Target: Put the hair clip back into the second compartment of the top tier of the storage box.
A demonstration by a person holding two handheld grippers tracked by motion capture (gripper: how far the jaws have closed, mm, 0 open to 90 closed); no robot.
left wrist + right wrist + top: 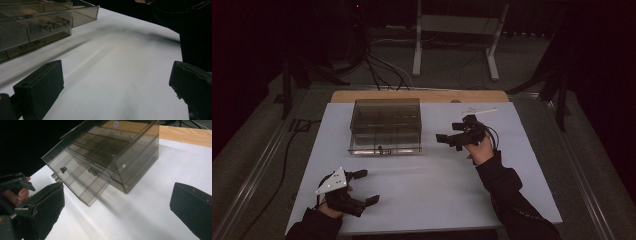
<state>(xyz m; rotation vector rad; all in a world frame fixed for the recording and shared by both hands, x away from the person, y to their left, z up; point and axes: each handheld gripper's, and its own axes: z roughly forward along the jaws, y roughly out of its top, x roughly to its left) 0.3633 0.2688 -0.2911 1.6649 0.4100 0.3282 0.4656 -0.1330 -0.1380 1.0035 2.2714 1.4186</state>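
A smoky see-through drawer box stands at the back middle of the white table mat. Its lowest drawer sticks out a little. Small metal parts lie inside one drawer, and small dark parts show behind the front wall. My left gripper hovers near the front left corner, open and holding nothing. In its own view the left gripper points over bare mat to the right of the box. My right gripper is open to the right of the box and points at it; between the right gripper's black fingers there is nothing.
A thin white strip lies at the back right of the mat. A wooden table edge runs behind the box. A white stand and cables are on the floor beyond. The other hand and its gripper show at the left.
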